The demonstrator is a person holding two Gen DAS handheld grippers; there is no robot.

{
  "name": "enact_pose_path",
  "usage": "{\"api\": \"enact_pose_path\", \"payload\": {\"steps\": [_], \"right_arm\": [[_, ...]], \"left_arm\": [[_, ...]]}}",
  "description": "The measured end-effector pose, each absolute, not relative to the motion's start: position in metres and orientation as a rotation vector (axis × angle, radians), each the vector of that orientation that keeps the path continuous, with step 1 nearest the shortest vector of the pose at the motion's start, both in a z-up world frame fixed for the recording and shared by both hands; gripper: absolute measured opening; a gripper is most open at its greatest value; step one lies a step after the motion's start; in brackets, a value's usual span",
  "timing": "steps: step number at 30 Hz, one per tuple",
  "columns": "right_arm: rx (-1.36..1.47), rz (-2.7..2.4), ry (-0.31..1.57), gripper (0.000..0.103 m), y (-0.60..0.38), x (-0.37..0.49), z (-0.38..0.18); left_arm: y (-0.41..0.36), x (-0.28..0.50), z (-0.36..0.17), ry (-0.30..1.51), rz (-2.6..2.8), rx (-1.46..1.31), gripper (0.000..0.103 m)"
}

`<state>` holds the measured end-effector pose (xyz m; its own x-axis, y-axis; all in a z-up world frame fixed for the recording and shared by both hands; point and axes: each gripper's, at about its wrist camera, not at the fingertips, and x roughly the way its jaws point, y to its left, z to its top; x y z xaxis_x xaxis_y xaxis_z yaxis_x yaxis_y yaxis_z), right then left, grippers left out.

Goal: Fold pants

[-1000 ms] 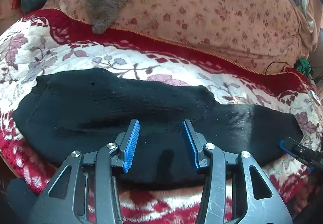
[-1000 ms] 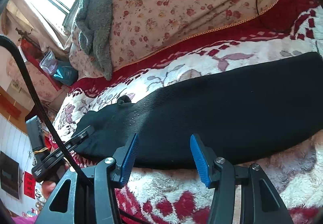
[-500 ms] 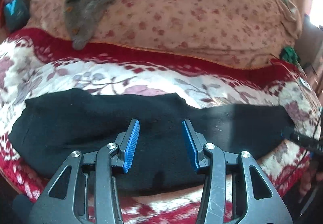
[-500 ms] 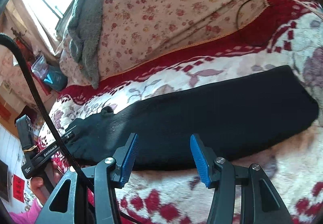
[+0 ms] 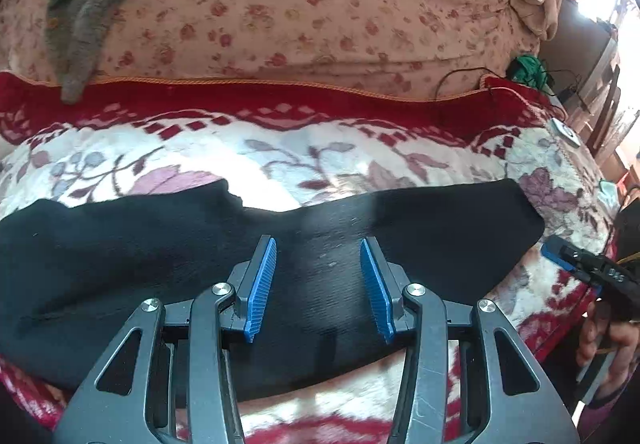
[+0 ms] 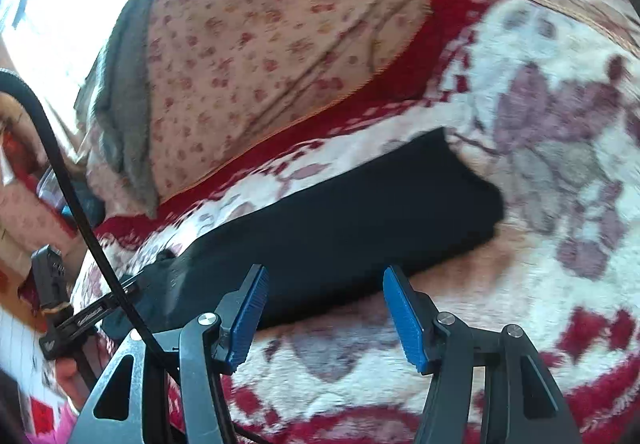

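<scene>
Long black knit pants (image 5: 168,268) lie flat across a plush red-and-white floral blanket (image 5: 320,147) before a pink flowered quilt (image 5: 304,3); the left gripper (image 5: 318,280) hovers apart and empty, the right gripper (image 6: 324,318) is opening, empty; no legible writing.

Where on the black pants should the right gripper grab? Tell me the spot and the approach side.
Probably the squared end of the black pants, taken at its near corner from the open blanket side. That end lies flat with a free edge, and the right gripper, jaws opening and empty, already hangs just short of it.
</scene>
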<state>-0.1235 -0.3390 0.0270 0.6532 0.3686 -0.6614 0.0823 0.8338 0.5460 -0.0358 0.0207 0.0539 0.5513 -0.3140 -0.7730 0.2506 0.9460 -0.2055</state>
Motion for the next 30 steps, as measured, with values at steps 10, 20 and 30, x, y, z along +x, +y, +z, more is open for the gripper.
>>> {"api": "enact_pose_path", "payload": {"steps": [10, 20, 30], "right_arm": [[0.69, 0.081, 0.871, 0.058, -0.376, -0.13, 0.008], [0.74, 0.048, 0.916, 0.059, -0.39, -0.116, -0.005], [0.886, 0.106, 0.85, 0.059, -0.413, -0.103, -0.019]], "left_arm": [[-0.023, -0.021, 0.052, 0.971, -0.43, -0.02, 0.043], [-0.066, 0.0, 0.045, 1.031, -0.527, -0.047, 0.043], [-0.136, 0.034, 0.035, 1.083, -0.762, 0.038, 0.043]]}}
